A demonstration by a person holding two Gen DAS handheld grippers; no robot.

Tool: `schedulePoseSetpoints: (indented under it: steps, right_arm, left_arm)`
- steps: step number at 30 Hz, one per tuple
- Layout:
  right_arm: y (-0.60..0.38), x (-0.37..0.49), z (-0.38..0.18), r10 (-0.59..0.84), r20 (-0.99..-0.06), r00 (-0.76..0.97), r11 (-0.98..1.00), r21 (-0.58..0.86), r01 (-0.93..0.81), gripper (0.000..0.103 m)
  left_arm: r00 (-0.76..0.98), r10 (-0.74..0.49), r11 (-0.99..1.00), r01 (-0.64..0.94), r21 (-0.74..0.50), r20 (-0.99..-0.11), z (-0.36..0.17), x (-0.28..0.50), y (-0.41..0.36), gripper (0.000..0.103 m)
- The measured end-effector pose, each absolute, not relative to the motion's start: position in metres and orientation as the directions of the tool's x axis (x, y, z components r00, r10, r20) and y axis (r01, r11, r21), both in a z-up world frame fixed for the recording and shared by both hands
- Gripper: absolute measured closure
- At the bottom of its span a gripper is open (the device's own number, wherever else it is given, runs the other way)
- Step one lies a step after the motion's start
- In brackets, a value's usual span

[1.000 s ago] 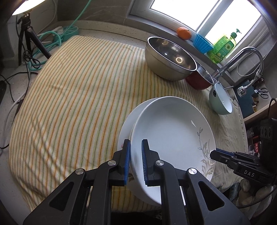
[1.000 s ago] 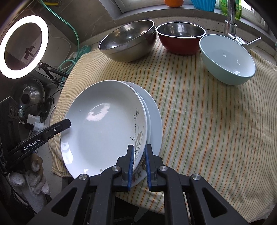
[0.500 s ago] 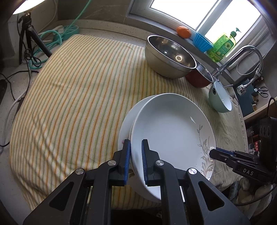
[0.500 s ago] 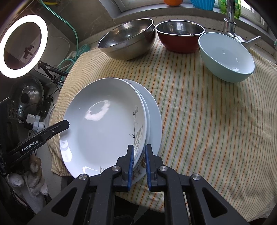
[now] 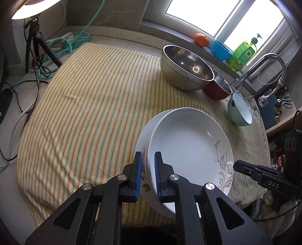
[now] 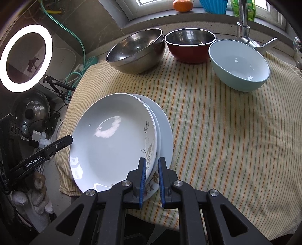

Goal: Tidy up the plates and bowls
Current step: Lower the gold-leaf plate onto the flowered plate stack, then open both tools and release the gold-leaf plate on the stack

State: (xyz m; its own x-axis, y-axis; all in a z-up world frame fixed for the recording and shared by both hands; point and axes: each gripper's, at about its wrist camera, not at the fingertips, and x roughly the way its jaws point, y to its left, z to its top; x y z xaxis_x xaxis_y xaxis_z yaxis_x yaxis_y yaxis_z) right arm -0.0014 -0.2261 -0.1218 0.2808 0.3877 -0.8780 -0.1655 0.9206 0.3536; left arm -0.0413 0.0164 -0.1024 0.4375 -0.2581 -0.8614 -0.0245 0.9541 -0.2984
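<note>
While both claws grip it from opposite sides, the plate stack [image 5: 188,143] sits at the near edge of the desk, on the striped cloth [image 5: 90,105], part of it overhanging that edge. The left claw [image 5: 146,173] is narrow, its blue pads clamped on the stack's rim. The right claw [image 6: 152,179] is likewise narrow and clamped on the rim at the opposite side. The stack comprises several white plates, the top one bearing a grey leaf motif, a lower one a floral print. It appears tilted, though whether it is clear of the cloth cannot be told. Along the far edge stand three bowls in a row: a steel bowl [image 6: 135,50], a red bowl [image 6: 189,47] just beside it, and a pale green bowl [image 6: 239,66] near the tap [image 6: 243,22]. An orange [image 6: 183,5] rests on the sill.
</note>
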Motion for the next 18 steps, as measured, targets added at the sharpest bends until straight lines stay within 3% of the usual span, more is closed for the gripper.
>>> schedulePoseSetpoints:
  steps: [8, 18]
  right_arm:
    - [-0.235, 0.001, -0.113, 0.381, -0.865, 0.326, 0.925, 0.357, -0.132, 0.074]
    - [-0.229, 0.007, -0.096, 0.321, -0.857, 0.403, 0.947, 0.291, -0.137, 0.069]
  left_arm:
    - [0.486, -0.197, 0.973, -0.007, -0.229, -0.852, -0.086, -0.041, 0.013, 0.09]
    - [0.505, -0.19, 0.976, 0.004, -0.218, -0.842, -0.072, -0.031, 0.013, 0.09]
